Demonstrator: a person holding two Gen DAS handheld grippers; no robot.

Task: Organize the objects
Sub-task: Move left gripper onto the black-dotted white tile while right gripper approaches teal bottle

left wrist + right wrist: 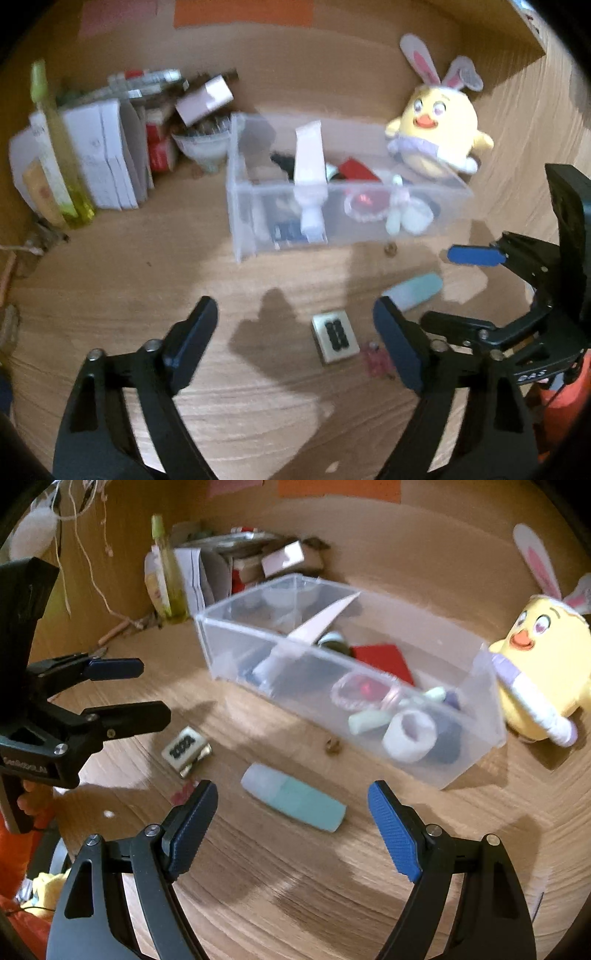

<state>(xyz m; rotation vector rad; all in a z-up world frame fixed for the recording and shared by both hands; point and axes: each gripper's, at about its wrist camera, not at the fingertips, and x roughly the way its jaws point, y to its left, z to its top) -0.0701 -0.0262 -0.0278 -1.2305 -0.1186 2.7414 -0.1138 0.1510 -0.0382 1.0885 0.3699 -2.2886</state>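
While your right gripper (pixel 293 825) is hovering with fingers spread and empty, the teal-and-white plastic bottle (pixel 295 799) is lying just ahead, seemingly crosswise, nearer than your equally released left gripper (pixel 295 343).

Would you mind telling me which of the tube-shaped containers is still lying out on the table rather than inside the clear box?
The teal-and-white bottle, lying on its side on the wooden table before the right gripper. The white tube leans inside the clear box.

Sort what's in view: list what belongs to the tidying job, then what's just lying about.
Job:
clear bin
teal bottle
small square case
left tongs, open
right tongs, open

Lying about:
yellow plush chick
stacked boxes
green bottle
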